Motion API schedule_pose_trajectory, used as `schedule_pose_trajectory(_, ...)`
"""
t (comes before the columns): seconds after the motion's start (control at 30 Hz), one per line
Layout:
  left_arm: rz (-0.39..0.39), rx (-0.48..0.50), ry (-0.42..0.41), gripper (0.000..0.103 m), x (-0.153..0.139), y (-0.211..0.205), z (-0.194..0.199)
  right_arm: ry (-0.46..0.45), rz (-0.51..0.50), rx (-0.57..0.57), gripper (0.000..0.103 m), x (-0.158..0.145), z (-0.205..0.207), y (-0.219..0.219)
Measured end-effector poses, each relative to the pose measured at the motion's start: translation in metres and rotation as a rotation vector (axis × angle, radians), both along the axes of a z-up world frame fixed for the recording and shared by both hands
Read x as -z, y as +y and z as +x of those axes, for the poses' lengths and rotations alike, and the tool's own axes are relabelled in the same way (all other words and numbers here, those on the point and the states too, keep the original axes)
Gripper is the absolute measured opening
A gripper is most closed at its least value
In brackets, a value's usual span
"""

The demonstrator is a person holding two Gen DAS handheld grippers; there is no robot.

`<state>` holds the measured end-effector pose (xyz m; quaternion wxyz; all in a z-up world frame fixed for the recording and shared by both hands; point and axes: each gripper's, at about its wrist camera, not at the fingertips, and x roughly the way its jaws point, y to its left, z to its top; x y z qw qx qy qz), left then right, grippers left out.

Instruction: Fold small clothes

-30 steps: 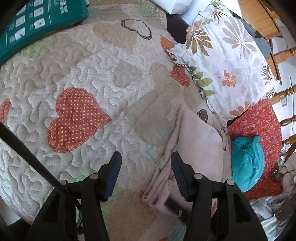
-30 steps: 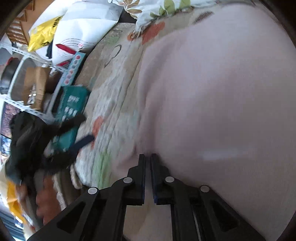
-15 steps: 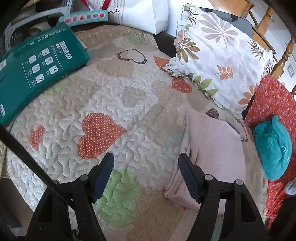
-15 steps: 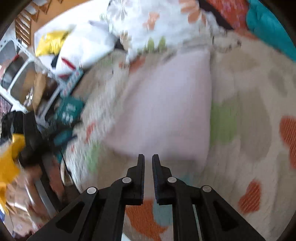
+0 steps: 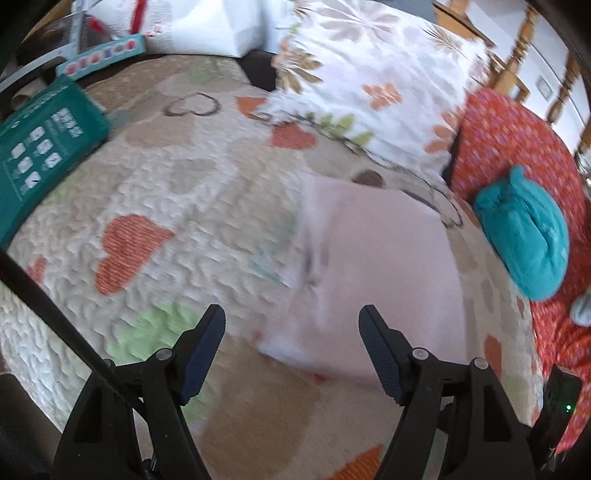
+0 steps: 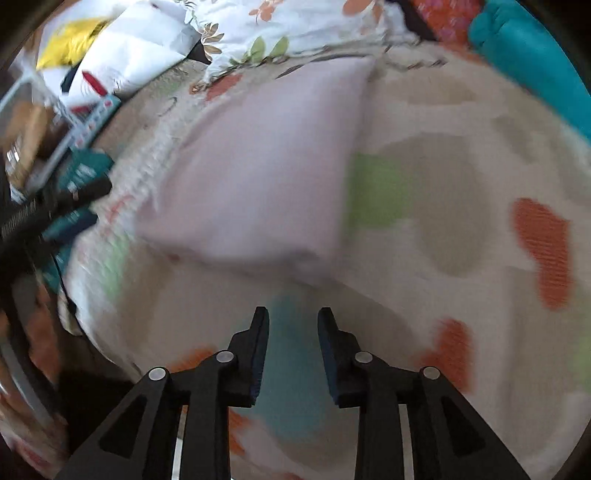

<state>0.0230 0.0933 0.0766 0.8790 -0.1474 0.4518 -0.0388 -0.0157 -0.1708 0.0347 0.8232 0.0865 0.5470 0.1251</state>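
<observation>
A pale pink garment (image 5: 373,273) lies folded into a flat rectangle on the heart-patterned quilt (image 5: 155,206). My left gripper (image 5: 291,317) hovers above the garment's near left corner, its jaws opening wide with nothing pressed between them. In the right wrist view the same pink garment (image 6: 266,177) lies ahead and slightly left. My right gripper (image 6: 292,317) hangs over bare quilt (image 6: 443,206) short of the garment's near edge; its jaws are opening and hold nothing. A teal bundle of cloth (image 5: 524,236) rests on a red patterned cushion (image 5: 517,140) at the right.
A floral pillow (image 5: 369,81) lies behind the garment. A green packet (image 5: 40,147) sits at the quilt's left edge, with a white bag (image 5: 207,26) and a coloured box (image 5: 107,55) behind it. Wooden chair rails (image 5: 517,62) stand at the far right.
Both grippers have pulled back and up from the pink garment. The right gripper let go of it and its jaws went from shut to parted. The left jaws spread wider.
</observation>
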Motion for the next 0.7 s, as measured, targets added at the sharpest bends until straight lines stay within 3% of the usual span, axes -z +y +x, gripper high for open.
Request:
schedule_pose_trajectory(0.13,0.015,0.073,-0.004,0.074,0.002,-0.029,-0.024,-0.069,-0.193,0.053,0.050,-0.008,-0.027,-0.033)
schedule_pose_trajectory(0.3,0.085,0.115,0.011,0.076,0.030,-0.058,-0.061,-0.125,-0.313,0.153,0.053,0.005,-0.037,-0.069)
schedule_pose_trajectory(0.43,0.100,0.116,0.119,0.076,0.066,-0.070,-0.069,-0.102,-0.275,0.218,0.056,0.016,-0.034,-0.086)
schedule_pose_trajectory(0.53,0.192,0.124,0.080,0.079,0.069,-0.086,-0.072,-0.116,-0.301,0.200,0.066,0.012,-0.034,-0.078)
schedule_pose_trajectory(0.7,0.231,0.171,0.074,0.094,0.075,-0.102,-0.074,-0.100,-0.292,0.258,0.081,0.019,-0.035,-0.083)
